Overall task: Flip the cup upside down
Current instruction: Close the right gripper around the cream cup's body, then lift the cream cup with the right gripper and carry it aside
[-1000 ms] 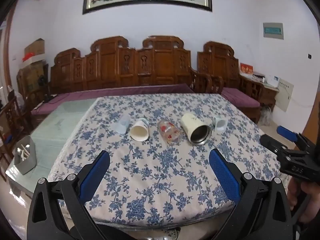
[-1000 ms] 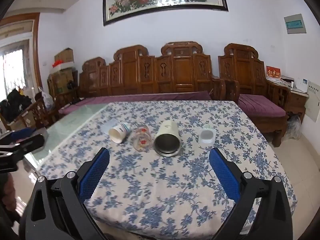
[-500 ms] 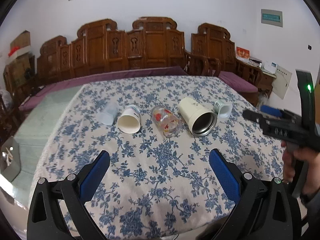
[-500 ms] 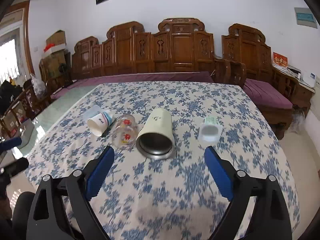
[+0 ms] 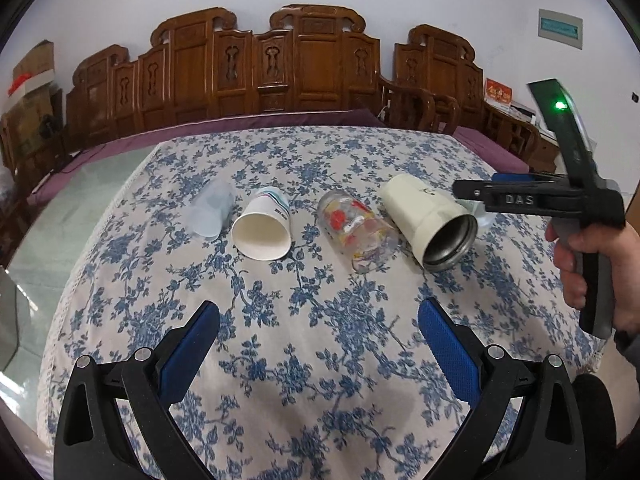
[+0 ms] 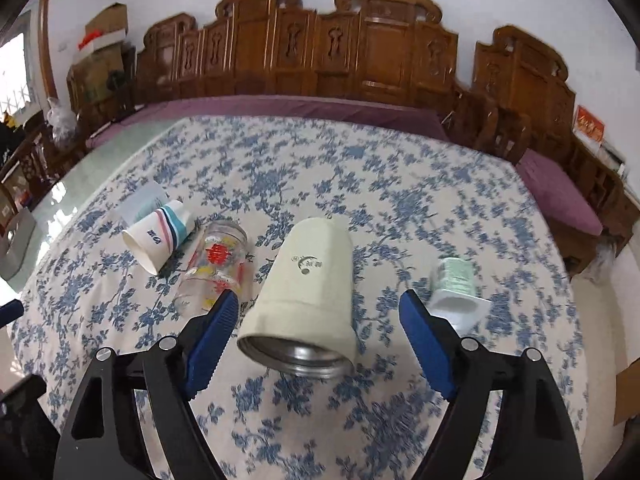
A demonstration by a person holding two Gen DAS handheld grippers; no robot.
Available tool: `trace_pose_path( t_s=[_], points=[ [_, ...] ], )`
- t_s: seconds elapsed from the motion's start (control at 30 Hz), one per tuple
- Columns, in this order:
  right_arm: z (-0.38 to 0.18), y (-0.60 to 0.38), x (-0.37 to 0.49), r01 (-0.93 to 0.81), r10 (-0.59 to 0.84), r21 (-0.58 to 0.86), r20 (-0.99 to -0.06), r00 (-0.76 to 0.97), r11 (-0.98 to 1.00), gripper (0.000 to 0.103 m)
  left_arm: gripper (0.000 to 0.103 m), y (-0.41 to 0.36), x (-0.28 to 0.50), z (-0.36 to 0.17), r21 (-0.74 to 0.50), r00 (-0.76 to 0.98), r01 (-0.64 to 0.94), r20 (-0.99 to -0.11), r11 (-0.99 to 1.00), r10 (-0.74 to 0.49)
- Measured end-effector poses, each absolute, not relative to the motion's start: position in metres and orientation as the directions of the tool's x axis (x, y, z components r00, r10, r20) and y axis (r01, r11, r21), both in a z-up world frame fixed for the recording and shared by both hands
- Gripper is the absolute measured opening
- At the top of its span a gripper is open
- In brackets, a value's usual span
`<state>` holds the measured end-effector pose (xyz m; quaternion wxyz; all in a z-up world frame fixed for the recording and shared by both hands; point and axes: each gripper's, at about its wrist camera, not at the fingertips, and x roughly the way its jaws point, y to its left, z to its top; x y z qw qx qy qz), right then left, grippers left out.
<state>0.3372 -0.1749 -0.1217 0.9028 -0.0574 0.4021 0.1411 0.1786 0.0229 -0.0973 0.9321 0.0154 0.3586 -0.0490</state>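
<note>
1. The cream steel cup (image 6: pixel 310 280) lies on its side on the surface (image 5: pixel 320 340), which is covered with a blue-flowered cloth; the cup's open mouth faces the near edge.
2. The right tongs (image 6: pixel 316 324) are spread wide, one blue pad on each side of the cup's mouth, touching nothing.
3. The left tongs (image 5: pixel 318 344) are also spread wide and empty, nearer the edge than the cup.
4. Left of the cup lie a printed glass (image 5: pixel 356 228), a paper cup (image 5: pixel 262 226) and a clear plastic cup (image 5: pixel 212 210), in that order.
5. Right of the cup lies a small white cup (image 6: pixel 456 284).
</note>
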Motion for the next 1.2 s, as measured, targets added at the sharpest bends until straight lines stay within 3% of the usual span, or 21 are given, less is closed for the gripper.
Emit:
trace_pose_path(
  t_s=[0.23, 0.47, 0.7, 1.2],
  points=[
    [-0.151, -0.168, 0.392, -0.252, 0.219, 0.097, -0.827, 0.517, 0.963, 0.084, 0.096, 0.035, 0.198, -0.112, 0.002, 0.722, 0.084, -0.689, 0.996, -0.06],
    [-0.177, -0.169, 0.424, -0.211, 0.255, 0.182, -0.881, 0.4, 0.96, 0.081, 0.096, 0.038, 0.2, -0.131, -0.067, 0.692, 0.073, -0.715, 0.995, -0.099],
    [-0.192, -0.148, 0.438, -0.219, 0.195, 0.133, -0.937, 0.291, 0.967, 0.081, 0.096, 0.029, 0.189, -0.143, -0.097, 0.671, 0.087, -0.73, 0.992, -0.13],
    [-0.164, -0.171, 0.393, -0.267, 0.202, 0.107, -0.91, 0.362, 0.958, 0.078, 0.096, 0.022, 0.159, -0.129, -0.092, 0.688, 0.112, -0.711, 0.99, -0.144]
  ],
)
